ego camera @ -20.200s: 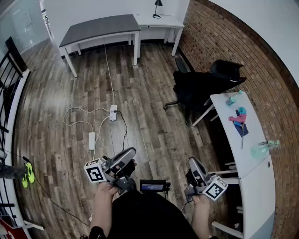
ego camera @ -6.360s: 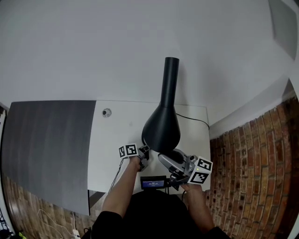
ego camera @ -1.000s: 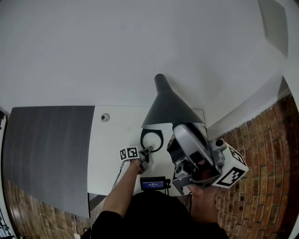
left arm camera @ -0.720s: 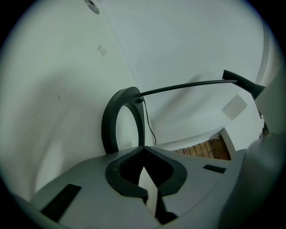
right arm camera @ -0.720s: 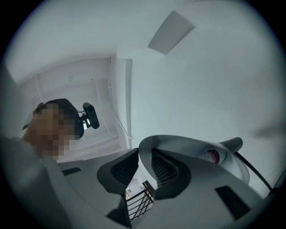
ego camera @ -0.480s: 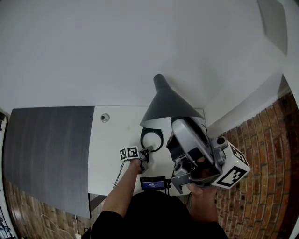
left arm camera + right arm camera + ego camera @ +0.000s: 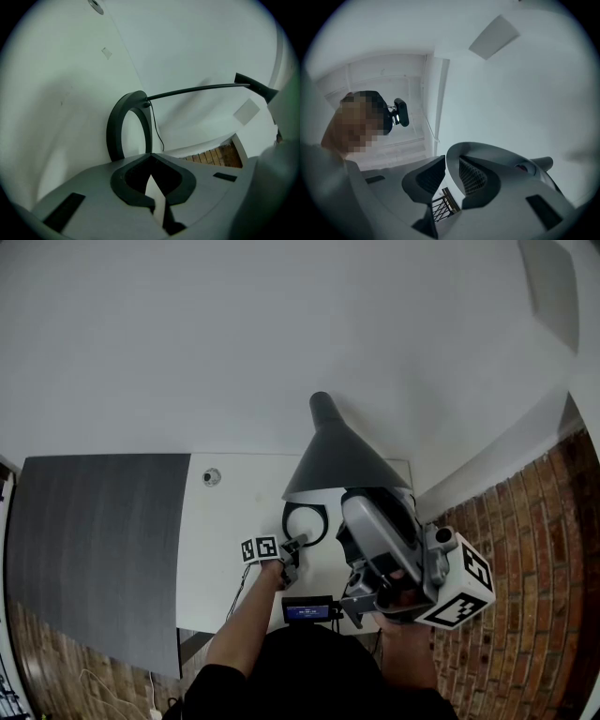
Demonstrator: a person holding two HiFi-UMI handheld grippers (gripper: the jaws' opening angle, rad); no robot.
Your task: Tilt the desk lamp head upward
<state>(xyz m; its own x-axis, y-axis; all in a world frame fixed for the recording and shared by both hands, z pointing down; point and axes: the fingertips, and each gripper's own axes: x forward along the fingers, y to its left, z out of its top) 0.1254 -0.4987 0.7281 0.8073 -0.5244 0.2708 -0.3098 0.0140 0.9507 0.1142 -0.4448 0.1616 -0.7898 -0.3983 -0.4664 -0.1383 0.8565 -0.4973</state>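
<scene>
The black desk lamp stands on the white desk (image 7: pixel 225 521). Its cone head (image 7: pixel 339 460) points up toward the wall, above its ring base (image 7: pixel 305 521). My right gripper (image 7: pixel 370 495) is raised just under the head's rim. In the right gripper view the jaws (image 7: pixel 445 164) stand apart, the shade's rim (image 7: pixel 497 152) lies against the right pad, and a gap shows beside the left pad. My left gripper (image 7: pixel 298 541) rests low on the desk beside the ring base (image 7: pixel 129 126), its jaws (image 7: pixel 150 157) shut on nothing. The thin lamp arm (image 7: pixel 197 90) crosses above.
A dark grey desk (image 7: pixel 94 540) adjoins the white one on the left. A brick wall (image 7: pixel 506 615) runs along the right. A small round grommet (image 7: pixel 212 476) sits in the desk top near the white wall. A small screen (image 7: pixel 307 611) hangs at my chest.
My right gripper has turned slightly and dropped a little under the shade's rim. The lamp head has barely moved. The left gripper has stayed put.
</scene>
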